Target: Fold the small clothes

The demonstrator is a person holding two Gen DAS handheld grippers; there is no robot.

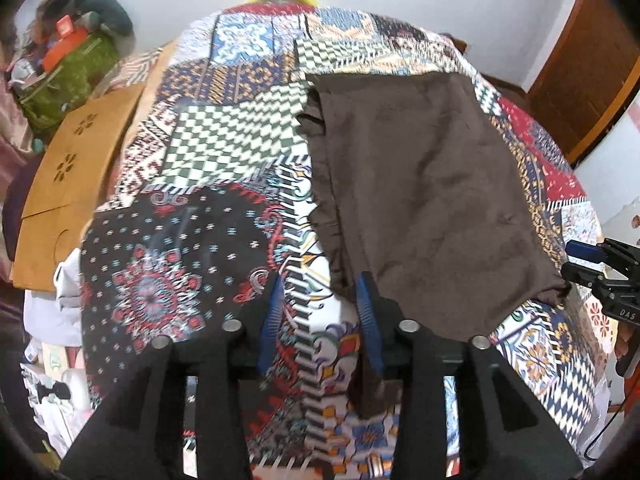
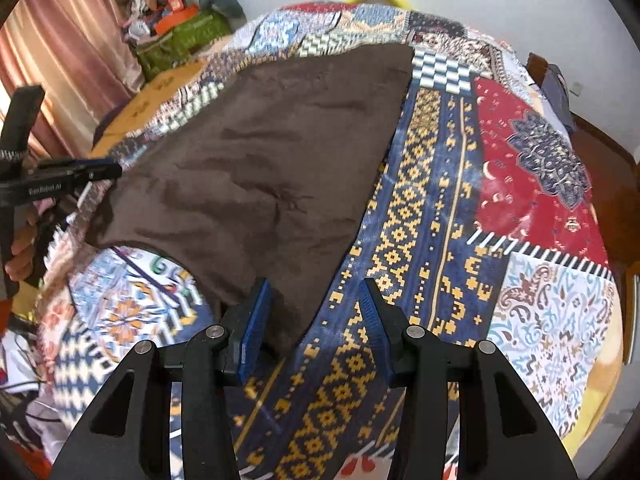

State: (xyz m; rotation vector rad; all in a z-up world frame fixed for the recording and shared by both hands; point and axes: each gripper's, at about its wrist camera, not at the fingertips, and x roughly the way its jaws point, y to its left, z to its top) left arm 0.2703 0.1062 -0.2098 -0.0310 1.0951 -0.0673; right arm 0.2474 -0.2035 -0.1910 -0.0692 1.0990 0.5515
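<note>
Both tongs, left tongs [image 1: 320, 312] and right tongs [image 2: 316, 304], gape apart at the brown cloth's [image 1: 420, 184] near corners, low in each frame, on the patterned bed cover [image 1: 168, 264]; likely next: pinch both corners, fold away.

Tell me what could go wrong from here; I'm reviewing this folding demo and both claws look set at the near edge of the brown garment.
1. The left claw is open with the brown garment lying only over its right finger, so closing may catch just a thin edge that slips.
2. The right claw straddles the garment's corner on the patterned bedspread; it might pinch the spread too.
3. Uneven grips could skew the fold.
</note>
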